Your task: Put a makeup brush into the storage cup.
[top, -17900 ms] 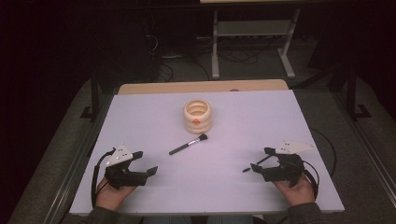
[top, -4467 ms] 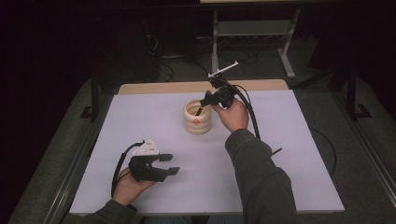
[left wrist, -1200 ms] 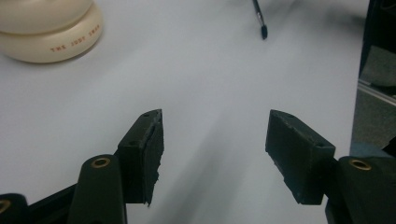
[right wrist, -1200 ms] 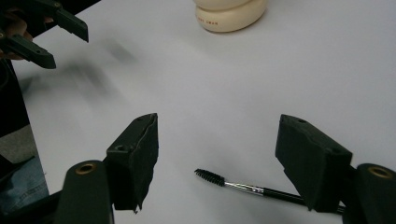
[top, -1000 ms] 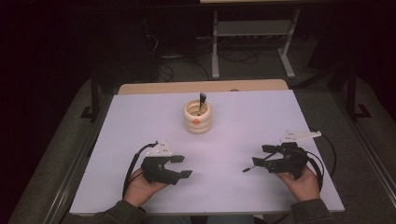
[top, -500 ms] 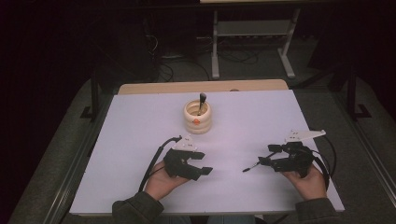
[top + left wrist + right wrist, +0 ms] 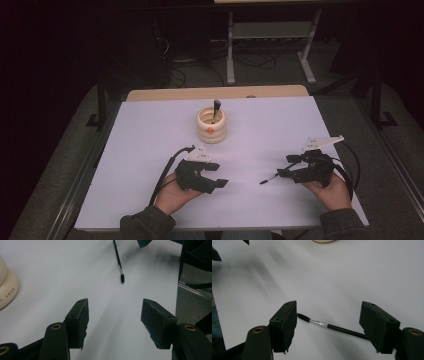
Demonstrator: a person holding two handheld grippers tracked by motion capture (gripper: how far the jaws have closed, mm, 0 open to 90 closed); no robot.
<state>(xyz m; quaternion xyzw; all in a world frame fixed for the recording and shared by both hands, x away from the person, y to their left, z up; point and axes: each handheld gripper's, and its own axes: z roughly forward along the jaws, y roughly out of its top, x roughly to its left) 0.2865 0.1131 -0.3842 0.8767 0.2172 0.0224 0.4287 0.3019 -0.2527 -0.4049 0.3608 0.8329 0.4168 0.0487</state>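
Hands at the near edge of a white table [image 7: 150, 130], one two-jaw gripper in each. Left gripper [image 7: 217, 184] sits near the middle of the near edge, jaws spread, nothing btwn them; in the left gripper view its pads frame bare tabletop. Right gripper [image 7: 285, 172] sits toward the near right corner, jaws also spread w/ nothing pinched. A thin black spoolie brush [image 7: 332, 326] lies flat on the table just in front of the right gripper; in the right gripper view it runs across the gap btwn the two pads, bristle end close to the left pad, handle passing under the right pad, not gripped. In the high view the same brush [image 7: 272, 177] points toward the table's centre. Farther back, near the middle of the far edge, a cream ribbed cup [image 7: 211, 126] stands upright, w/ a dark-handled makeup brush [image 7: 216, 110] standing in it, leaning on the rim. Likely next step: pick up the spoolie and take it to the cup. Risks, judged from this view: brush is very thin and lies flat, so closing pads may ride over it or roll it away; gripping near one end could let it swing and miss the cup mouth; a clumsy drop-in could knock the brush already inside or tip the cup.
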